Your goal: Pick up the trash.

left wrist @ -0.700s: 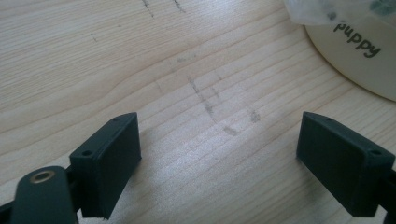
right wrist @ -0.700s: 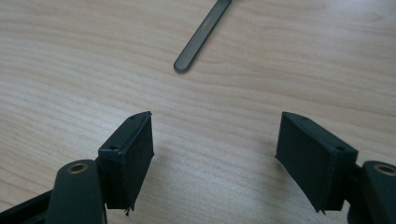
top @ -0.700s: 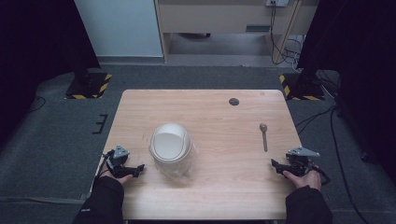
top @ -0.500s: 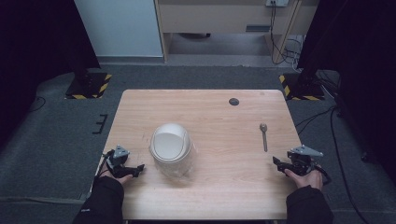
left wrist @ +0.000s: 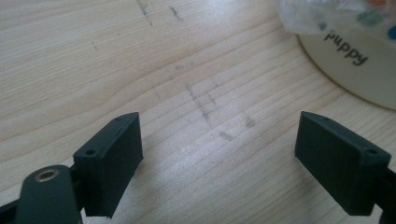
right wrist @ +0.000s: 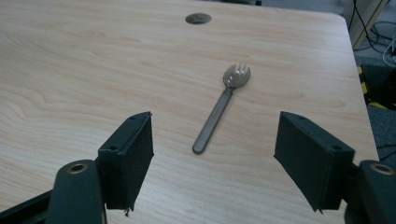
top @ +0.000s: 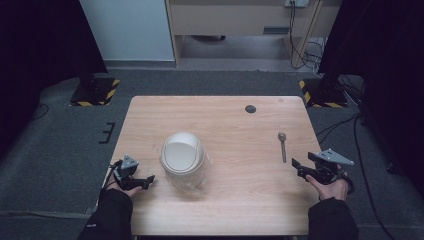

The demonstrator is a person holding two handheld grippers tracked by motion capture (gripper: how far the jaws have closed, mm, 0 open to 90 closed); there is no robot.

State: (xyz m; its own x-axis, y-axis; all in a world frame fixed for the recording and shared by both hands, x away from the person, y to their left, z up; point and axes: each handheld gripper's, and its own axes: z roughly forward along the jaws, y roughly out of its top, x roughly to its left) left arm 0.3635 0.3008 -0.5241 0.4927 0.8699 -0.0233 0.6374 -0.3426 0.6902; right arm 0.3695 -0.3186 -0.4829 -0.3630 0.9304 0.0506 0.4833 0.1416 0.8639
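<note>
- The wooden table [top: 235, 200] spans the middle of the high view, pale grain with a few dark scuff marks visible in the left gripper view; grey carpet surrounds it.
- A white bowl [top: 181, 155] sits left of the table's centre, wrapped in or resting on clear plastic film [top: 192, 180]. In the left gripper view its cream wall [left wrist: 369, 70] appears at the upper right, printed with the word "puppy", with crinkled film over its top edge.
- The left hand [top: 120, 189] comes in from the bottom in a dark sleeve, holding the left gripper [top: 142, 181] at the table's near left edge, just beside the bowl but apart from it. Its jaws stand wide apart over bare wood, with nothing between them.
- The right hand [top: 330, 187] holds the right gripper [top: 296, 167] at the near right edge. Its jaws are likewise spread wide and hold nothing.
- A dark spork [right wrist: 219, 109] lies flat on the table ahead of the right gripper, in line with the gap between its jaws, tined head pointing away towards the far edge; in the high view the spork [top: 283, 146] lies near the right side.
- A small dark round disc [top: 250, 108] sits near the far edge of the table, well apart from everything else.
</note>
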